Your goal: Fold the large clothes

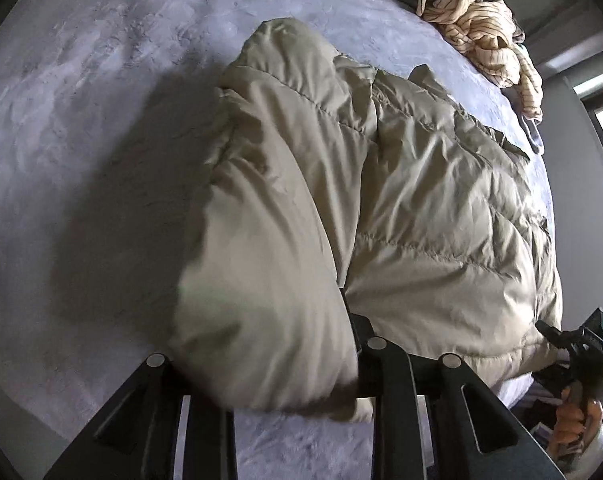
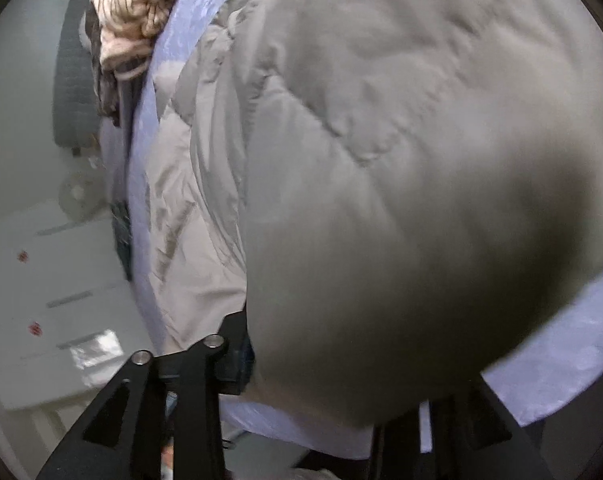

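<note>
Puffy beige fabric fills the space right in front of your left gripper (image 1: 261, 364): a fat fold of the jacket (image 1: 381, 184) bulges between its two black fingers, so you are clamped on that fold, with the right-hand finger (image 1: 357, 332) buried in the crease against the padding. Your right gripper (image 2: 301, 360) meets the same jacket: a blurred, shadowed bulge of it covers the near right of that view and hides one finger, while the other finger (image 2: 229, 344) stands at the jacket's left edge. Whether those jaws are pressing on the fabric or only set around it, you cannot tell from here.

From the left wrist view you can also see your right hand (image 1: 577, 416) at the jacket's near right corner, wrapped around the other gripper's handle.

Beyond your fingers the jacket lies on the lilac bedspread (image 1: 101, 120), its quilted panels creased and one padded part folded over the body. Bare bedspread stretches to the jacket's left. Past the jacket's far right corner, at the bed's edge, sits a crumpled striped cream garment (image 1: 489, 32).
</note>
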A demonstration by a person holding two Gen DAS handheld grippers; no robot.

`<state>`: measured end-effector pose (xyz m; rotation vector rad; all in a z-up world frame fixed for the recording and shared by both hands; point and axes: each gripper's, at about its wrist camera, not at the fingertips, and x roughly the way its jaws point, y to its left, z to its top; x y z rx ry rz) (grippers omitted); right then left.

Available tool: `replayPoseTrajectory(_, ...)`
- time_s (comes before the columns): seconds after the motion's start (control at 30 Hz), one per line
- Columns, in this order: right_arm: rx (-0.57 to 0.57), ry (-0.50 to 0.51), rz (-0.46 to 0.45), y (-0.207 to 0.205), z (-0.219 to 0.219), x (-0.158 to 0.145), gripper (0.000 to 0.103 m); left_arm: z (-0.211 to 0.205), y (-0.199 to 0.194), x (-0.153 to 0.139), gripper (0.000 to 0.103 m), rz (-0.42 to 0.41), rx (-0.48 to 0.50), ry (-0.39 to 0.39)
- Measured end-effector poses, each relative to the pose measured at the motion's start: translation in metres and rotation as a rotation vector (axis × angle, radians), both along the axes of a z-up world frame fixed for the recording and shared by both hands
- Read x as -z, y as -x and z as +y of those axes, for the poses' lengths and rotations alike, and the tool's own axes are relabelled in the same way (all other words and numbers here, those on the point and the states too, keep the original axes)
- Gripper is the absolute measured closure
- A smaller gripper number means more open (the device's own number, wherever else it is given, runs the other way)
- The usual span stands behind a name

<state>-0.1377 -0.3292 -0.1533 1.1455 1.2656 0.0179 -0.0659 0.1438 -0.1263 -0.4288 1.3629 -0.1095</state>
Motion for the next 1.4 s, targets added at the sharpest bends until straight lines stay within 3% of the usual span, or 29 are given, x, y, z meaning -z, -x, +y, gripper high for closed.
replayPoseTrajectory(0.13, -0.121, 0.083, 0.002, -0.003, 0.004, -0.023, 0.056, 0.007, 0.012, -0.018, 0.075, 0.000, 0.035, -0.047)
replayPoseTrajectory(0.27, -0.202, 0.139, 0.001, 0.003, 0.007, -0.040, 0.056, 0.018, 0.025, -0.031, 0.075, 0.009, -0.012, -0.060)
replayPoseTrajectory(0.37, -0.242, 0.134, -0.013, 0.009, 0.009, -0.048, 0.056, 0.029, 0.029, -0.042, 0.075, -0.007, -0.032, -0.107)
replayPoseTrajectory(0.47, -0.283, 0.131, -0.047, 0.011, 0.016, -0.058, 0.058, 0.036, 0.032, -0.059, 0.075, -0.050, -0.070, -0.212)
replayPoseTrajectory(0.57, -0.323, 0.139, -0.091, 0.003, 0.025, -0.070, 0.058, 0.049, 0.028, -0.068, 0.075, -0.083, -0.117, -0.194)
replayPoseTrajectory(0.7, -0.335, 0.209, -0.103, -0.016, 0.038, -0.073, 0.062, 0.035, 0.009, -0.048, 0.075, -0.041, -0.055, -0.191)
replayPoseTrajectory(0.83, -0.312, 0.337, -0.052, -0.027, 0.038, -0.064, 0.068, 0.016, -0.004, -0.009, 0.075, 0.018, 0.003, -0.243)
replayPoseTrajectory(0.93, -0.274, 0.417, 0.016, -0.029, 0.029, -0.045, 0.071, 0.019, -0.004, 0.014, 0.075, 0.058, 0.002, -0.224)
replayPoseTrajectory(1.03, -0.242, 0.428, 0.069, -0.024, 0.014, -0.020, 0.077, 0.021, -0.008, 0.029, 0.075, 0.082, 0.024, -0.215)
replayPoseTrajectory(1.17, -0.187, 0.371, 0.106, -0.021, 0.004, -0.002, 0.079, 0.018, -0.015, 0.029, 0.075, 0.095, 0.050, -0.233)
replayPoseTrajectory(1.4, -0.232, 0.449, 0.137, -0.032, 0.021, -0.012, 0.076, 0.023, -0.027, 0.016, 0.075, 0.092, 0.052, -0.235)
